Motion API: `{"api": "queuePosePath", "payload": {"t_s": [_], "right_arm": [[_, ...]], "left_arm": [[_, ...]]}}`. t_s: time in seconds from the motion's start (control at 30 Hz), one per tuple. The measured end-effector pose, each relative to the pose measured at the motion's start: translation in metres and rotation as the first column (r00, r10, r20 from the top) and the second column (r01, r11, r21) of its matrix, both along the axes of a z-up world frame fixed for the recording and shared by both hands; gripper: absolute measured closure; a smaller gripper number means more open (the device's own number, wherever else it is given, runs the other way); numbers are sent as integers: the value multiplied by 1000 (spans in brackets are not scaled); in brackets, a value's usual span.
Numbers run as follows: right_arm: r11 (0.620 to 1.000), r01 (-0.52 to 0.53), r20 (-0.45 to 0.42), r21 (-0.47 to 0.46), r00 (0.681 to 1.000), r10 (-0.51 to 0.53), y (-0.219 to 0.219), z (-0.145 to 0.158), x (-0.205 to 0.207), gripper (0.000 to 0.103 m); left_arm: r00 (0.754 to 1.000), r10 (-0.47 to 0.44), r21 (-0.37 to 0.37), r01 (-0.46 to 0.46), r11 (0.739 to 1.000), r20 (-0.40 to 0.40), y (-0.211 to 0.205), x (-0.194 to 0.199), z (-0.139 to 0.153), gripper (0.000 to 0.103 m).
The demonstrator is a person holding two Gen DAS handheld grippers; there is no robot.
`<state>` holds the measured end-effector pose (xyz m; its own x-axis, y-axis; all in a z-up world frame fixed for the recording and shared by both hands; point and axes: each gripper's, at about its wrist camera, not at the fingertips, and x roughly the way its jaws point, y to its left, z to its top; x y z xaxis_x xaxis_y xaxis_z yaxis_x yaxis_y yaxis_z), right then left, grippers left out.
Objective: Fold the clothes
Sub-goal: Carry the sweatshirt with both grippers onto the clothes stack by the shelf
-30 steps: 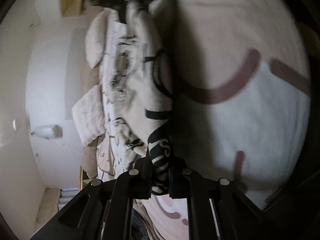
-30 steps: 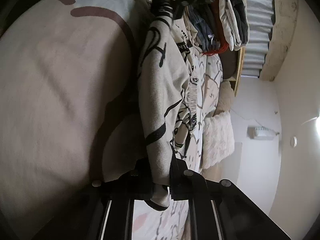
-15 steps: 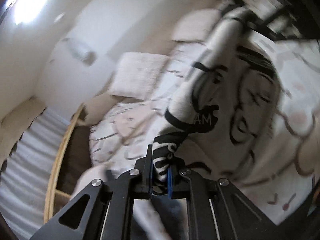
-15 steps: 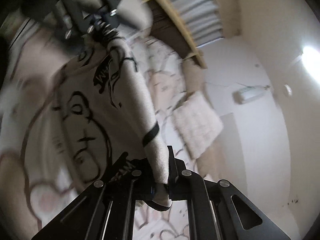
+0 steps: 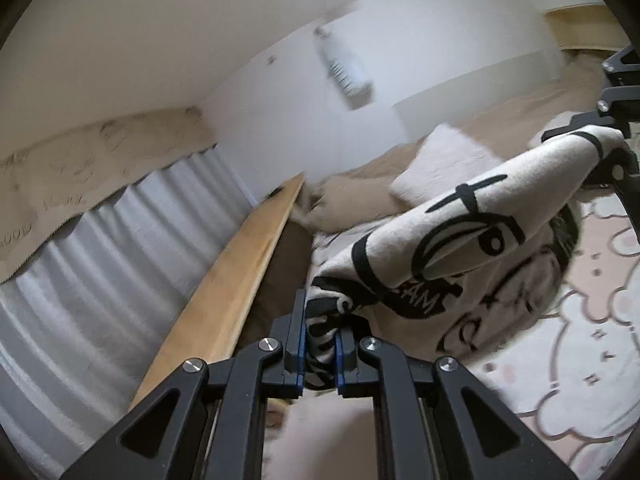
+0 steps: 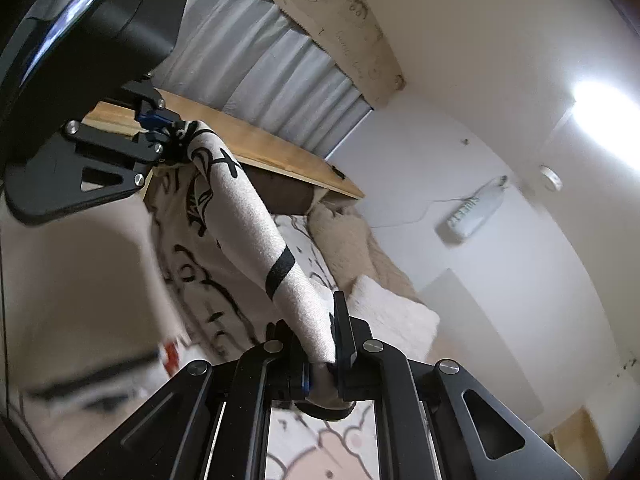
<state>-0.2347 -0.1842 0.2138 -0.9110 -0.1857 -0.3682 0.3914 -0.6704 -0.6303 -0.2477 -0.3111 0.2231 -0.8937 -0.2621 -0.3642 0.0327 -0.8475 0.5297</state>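
A bed with cartoon sheet (grey curtain behind). The cream garment stretches between left gripper and right gripper, both clamped on it.

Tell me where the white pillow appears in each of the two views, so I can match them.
Left wrist view: the pillow lies upper right of centre, behind the garment.
Right wrist view: the pillow lies right of centre, low, just right of the right gripper.
Shared landmark: the wooden rail under the grey curtain.
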Motion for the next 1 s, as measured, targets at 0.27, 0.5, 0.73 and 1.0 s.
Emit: {"api": "queuePosePath", "payload": {"t_s": [0.27,0.5,0.73,1.0], "right_arm": [[1000,12,22,21,1000,-12,-81,-30,-51,94],[994,-60,-33,96,997,63,-104,-76,-24,94],[947,-214,-157,238,954,255,-103,-165,80,94],[929,-210,-203,306,939,279,-116,-210,131,94]], "left_arm": [[994,109,38,-108,993,-23,-67,-38,-26,90],[995,-1,-32,4,999,99,-83,-3,-81,89],[996,-31,-304,53,951,78,-71,97,-151,89],[999,-26,-579,45,814,41,-67,145,-201,91]]}}
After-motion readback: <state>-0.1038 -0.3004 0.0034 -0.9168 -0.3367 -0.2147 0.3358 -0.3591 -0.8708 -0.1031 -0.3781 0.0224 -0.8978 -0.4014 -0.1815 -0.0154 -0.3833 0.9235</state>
